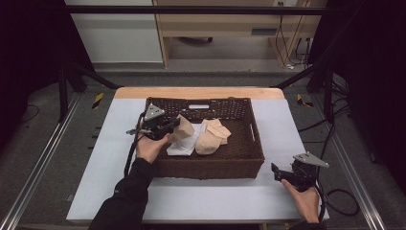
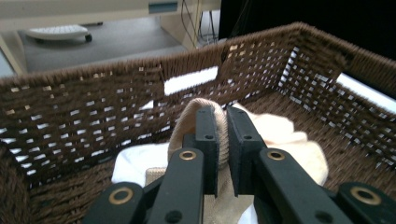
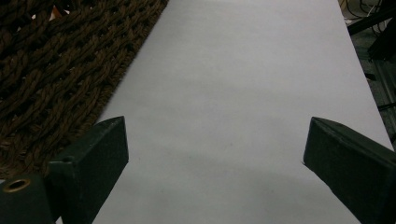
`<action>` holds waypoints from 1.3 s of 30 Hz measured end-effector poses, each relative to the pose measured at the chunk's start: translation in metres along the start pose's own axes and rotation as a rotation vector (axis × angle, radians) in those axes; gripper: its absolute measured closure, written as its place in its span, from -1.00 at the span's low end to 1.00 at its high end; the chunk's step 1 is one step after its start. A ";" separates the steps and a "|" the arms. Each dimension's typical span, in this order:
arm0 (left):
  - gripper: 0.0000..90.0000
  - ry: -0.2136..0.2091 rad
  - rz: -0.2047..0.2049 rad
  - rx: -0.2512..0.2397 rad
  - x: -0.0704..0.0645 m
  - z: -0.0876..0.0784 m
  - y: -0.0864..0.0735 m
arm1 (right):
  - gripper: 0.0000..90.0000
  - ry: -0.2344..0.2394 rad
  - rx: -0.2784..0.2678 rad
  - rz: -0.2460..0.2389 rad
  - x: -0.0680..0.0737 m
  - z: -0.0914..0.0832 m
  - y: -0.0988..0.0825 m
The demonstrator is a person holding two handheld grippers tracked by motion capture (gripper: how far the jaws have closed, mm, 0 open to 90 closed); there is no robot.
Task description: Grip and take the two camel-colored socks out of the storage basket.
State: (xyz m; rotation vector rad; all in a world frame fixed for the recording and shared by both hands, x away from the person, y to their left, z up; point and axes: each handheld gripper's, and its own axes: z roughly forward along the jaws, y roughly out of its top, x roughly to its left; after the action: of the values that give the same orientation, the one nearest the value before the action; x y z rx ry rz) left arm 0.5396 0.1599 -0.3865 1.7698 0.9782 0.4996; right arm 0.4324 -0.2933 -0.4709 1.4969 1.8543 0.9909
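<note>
At the lower right of the high view, the right gripper [image 1: 282, 173] rests on the white table [image 1: 206, 196], jaws wide apart. Left of centre, the left gripper [image 1: 173, 125] is clamped on a beige sock [image 1: 183, 130] inside the brown wicker basket [image 1: 210, 167], beside other beige socks [image 1: 213, 136].

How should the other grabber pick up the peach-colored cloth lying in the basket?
Grip the peach cloth on its raised, bunched-up folds, probably coming straight down from above. The wicker basket walls block any sideways approach, and the puffy top gives the jaws something to pinch. The right gripper is open over the white table, so it is free for this.
</note>
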 end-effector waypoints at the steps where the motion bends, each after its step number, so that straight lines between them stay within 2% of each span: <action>1: 0.85 -0.003 0.001 -0.001 -0.001 -0.002 0.002 | -0.85 -0.001 -0.002 -0.002 0.000 0.000 0.000; 8: 0.85 -0.015 0.018 -0.062 -0.010 -0.015 0.014 | -0.85 -0.001 0.001 0.002 0.000 0.000 0.000; 18: 0.85 -0.030 0.028 -0.147 -0.020 -0.046 0.033 | -0.85 -0.006 -0.006 0.004 -0.001 -0.001 0.000; 31: 0.85 -0.017 0.009 -0.206 -0.010 -0.084 0.037 | -0.85 -0.013 -0.009 -0.002 -0.001 -0.001 0.001; 33: 0.85 -0.014 0.001 -0.229 -0.006 -0.095 0.038 | -0.85 -0.012 -0.007 0.000 -0.001 -0.001 0.001; 39: 0.85 0.006 -0.006 -0.256 0.005 -0.121 0.035 | -0.85 -0.013 -0.010 -0.003 -0.001 -0.002 0.001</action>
State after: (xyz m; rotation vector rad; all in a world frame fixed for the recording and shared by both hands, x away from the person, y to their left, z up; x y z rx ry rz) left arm 0.4701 0.2278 -0.3061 1.5360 0.8814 0.5993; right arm 0.4314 -0.2943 -0.4695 1.4906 1.8393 0.9861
